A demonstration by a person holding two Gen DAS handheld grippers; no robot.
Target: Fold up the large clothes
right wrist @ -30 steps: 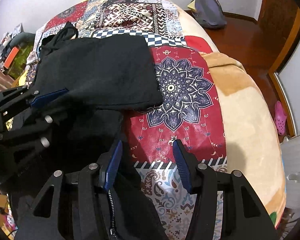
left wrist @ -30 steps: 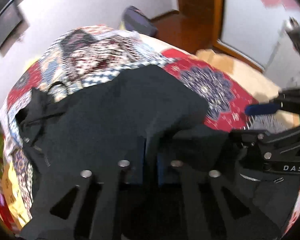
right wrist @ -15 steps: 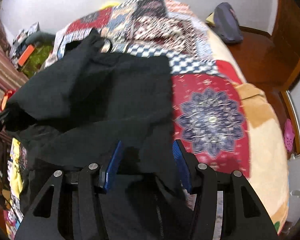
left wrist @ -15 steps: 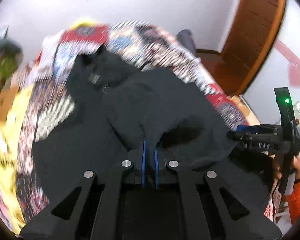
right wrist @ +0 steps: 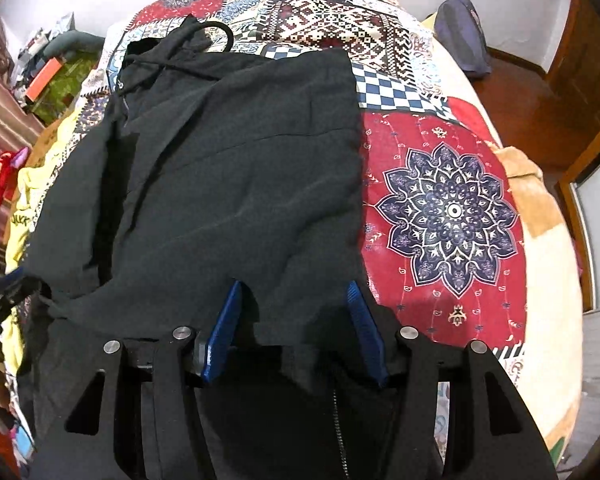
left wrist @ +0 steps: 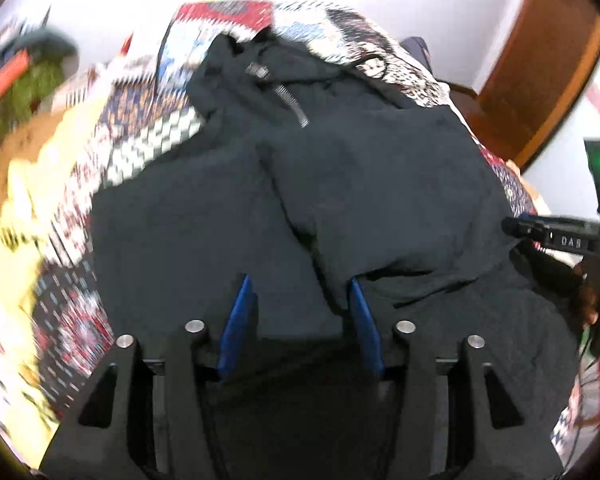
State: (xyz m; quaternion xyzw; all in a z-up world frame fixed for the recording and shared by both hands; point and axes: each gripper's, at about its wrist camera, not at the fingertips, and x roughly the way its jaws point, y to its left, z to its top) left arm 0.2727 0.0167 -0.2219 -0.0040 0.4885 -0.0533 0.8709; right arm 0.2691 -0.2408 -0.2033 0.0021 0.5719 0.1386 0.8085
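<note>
Bed covered with a patchwork quilt (right wrist: 452, 208), white walls behind, wooden door (left wrist: 540, 68) at the far right. A black zip-up jacket (right wrist: 236, 168) lies spread on the quilt, folded over itself, hood and drawstring toward the far end, zipper (left wrist: 288, 106) showing near the collar. Left gripper (left wrist: 298, 292): jaws opening, blue pads apart, black cloth lying between them but not pinched. Right gripper (right wrist: 294, 296): jaws opening, pads standing apart, a fold edge of the jacket loose between them, not pressed. Both grippers point steeply down over the jacket's near edge. A grey bag (right wrist: 464, 36) sits on the floor beyond the bed.
</note>
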